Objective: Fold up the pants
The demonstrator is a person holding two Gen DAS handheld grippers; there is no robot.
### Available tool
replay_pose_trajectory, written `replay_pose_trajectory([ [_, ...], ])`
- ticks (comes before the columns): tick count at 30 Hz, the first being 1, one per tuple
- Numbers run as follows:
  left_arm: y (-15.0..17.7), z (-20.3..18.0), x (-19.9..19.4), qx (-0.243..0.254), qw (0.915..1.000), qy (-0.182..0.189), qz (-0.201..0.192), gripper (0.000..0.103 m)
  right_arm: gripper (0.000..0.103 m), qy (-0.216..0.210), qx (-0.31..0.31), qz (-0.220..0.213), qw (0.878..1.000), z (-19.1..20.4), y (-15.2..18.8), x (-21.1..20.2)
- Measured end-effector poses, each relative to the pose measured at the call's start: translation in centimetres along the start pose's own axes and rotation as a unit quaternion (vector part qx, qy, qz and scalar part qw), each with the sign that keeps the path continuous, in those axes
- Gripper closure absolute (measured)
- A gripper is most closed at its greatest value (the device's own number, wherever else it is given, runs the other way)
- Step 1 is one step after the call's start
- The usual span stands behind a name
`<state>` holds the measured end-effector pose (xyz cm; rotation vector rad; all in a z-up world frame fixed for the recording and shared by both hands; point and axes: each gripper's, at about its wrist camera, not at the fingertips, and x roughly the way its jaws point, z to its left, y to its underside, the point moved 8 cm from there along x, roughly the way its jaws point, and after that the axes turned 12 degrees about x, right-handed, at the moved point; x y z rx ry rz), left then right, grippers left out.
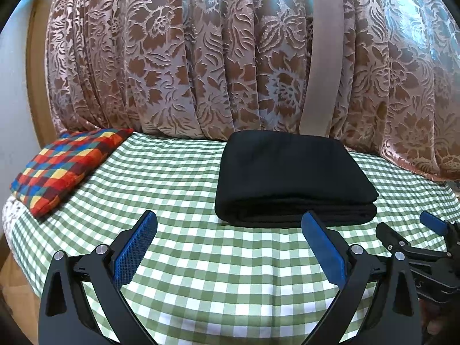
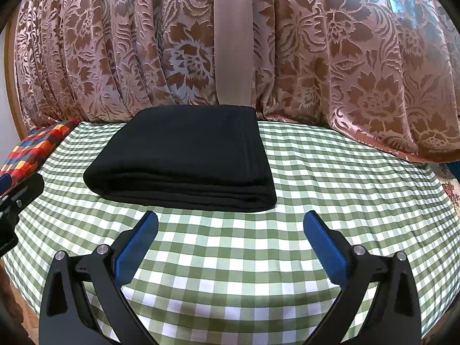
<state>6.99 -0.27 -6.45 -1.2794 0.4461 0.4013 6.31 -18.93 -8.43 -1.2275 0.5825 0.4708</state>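
The black pants (image 1: 293, 178) lie folded into a thick rectangular stack on the green-and-white checked bed sheet (image 1: 201, 258). They also show in the right wrist view (image 2: 184, 161), with a stitched hem along the right side. My left gripper (image 1: 230, 221) is open and empty, just in front of the stack's near edge, not touching it. My right gripper (image 2: 230, 221) is open and empty, just in front of the stack's near right corner. The right gripper also shows in the left wrist view (image 1: 408, 227) at the right edge. Part of the left gripper body (image 2: 17, 198) shows at the left.
A multicoloured checked pillow (image 1: 66, 169) lies at the bed's far left; it also shows in the right wrist view (image 2: 37, 146). A brown floral curtain (image 1: 230, 57) hangs along the far side of the bed. The checked sheet (image 2: 345, 187) spreads to the right of the pants.
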Motion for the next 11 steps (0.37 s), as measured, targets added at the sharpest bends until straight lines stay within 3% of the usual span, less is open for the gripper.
replay_pose_trajectory([
  [11, 1.8, -0.5, 2.2, 0.0, 0.9988, 0.014, 0.046, 0.004, 0.002, 0.007, 0.017, 0.018, 1.0, -1.9, 0.2, 1.1],
])
